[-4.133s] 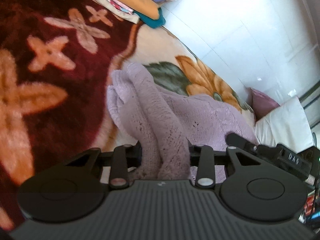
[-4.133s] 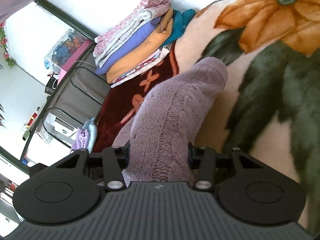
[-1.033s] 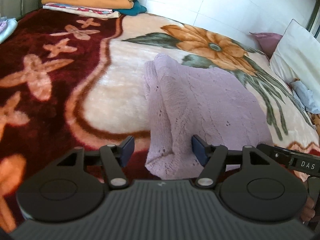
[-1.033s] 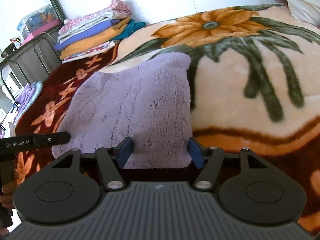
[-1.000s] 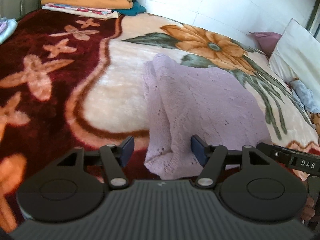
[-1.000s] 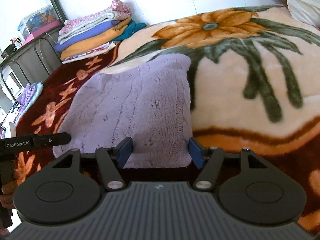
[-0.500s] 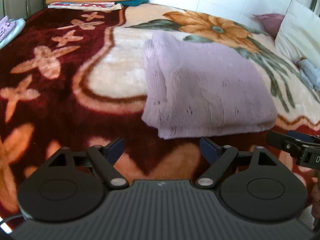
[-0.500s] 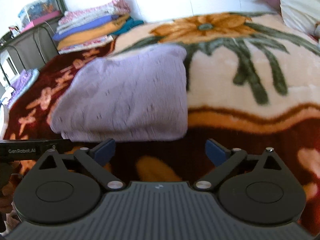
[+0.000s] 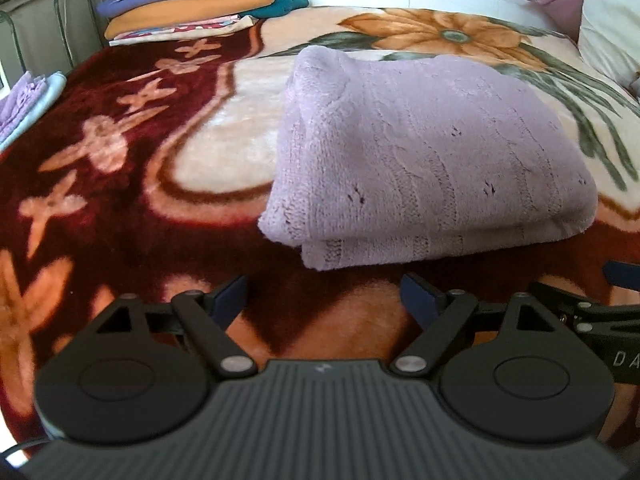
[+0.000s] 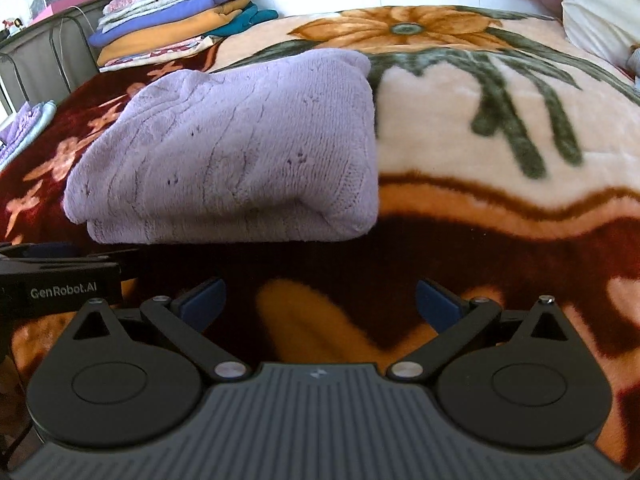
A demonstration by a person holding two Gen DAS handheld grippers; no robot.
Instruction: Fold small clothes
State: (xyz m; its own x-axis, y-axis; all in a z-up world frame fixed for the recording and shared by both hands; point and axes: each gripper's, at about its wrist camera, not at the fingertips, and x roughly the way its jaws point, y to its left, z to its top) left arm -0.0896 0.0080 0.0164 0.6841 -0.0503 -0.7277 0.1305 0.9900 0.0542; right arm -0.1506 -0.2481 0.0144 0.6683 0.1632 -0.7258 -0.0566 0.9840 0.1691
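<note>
Left tongs (image 9: 322,294) hover spread wide and empty over the dark red near edge of the floral blanket (image 9: 120,208), apart from the folded lilac knit garment (image 9: 424,160) lying just beyond them on the bed. Right tongs (image 10: 320,300) are likewise wide open, holding nothing, short of the same garment (image 10: 240,152), which sits to their far left. A stack of folded clothes (image 9: 192,4) rests at the far left corner. A white pillow (image 10: 600,4) lies far right.
</note>
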